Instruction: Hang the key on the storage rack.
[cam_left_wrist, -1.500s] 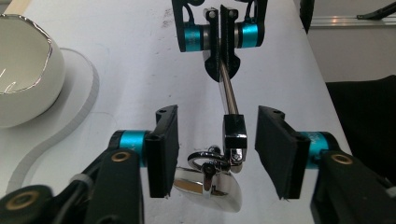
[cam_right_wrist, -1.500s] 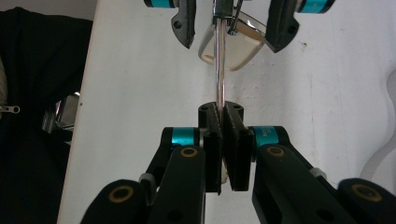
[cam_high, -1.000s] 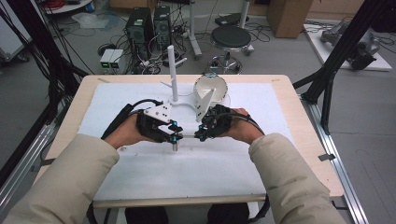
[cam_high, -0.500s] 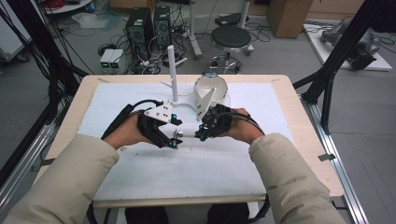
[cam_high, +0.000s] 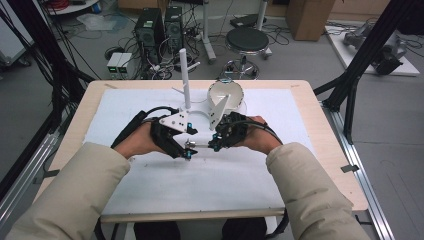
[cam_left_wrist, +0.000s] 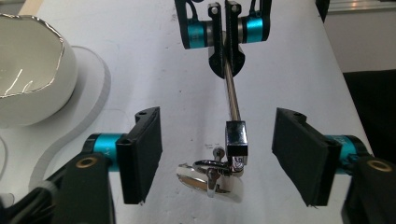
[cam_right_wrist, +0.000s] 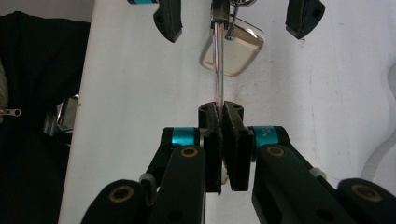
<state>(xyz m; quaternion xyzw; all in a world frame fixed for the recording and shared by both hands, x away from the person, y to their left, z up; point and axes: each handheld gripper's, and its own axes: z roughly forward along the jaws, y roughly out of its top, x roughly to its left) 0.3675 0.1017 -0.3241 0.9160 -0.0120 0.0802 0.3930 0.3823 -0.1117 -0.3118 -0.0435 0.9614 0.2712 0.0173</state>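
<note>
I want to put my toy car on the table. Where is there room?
The white mat is bare in front, between the two sleeves and the near table edge, and on its far left and far right. It is crowded in the middle, around the left gripper, right gripper, bowl and white stand.

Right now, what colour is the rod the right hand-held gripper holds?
Shiny silver metal rod; clearest in the left gripper view.

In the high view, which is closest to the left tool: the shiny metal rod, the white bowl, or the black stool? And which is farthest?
From the left tool, in the high view:
1. Shiny metal rod: right at its tip, running across to the right tool.
2. White bowl: farther back on the table, toward the right.
3. Black stool: on the floor beyond the table.
</note>
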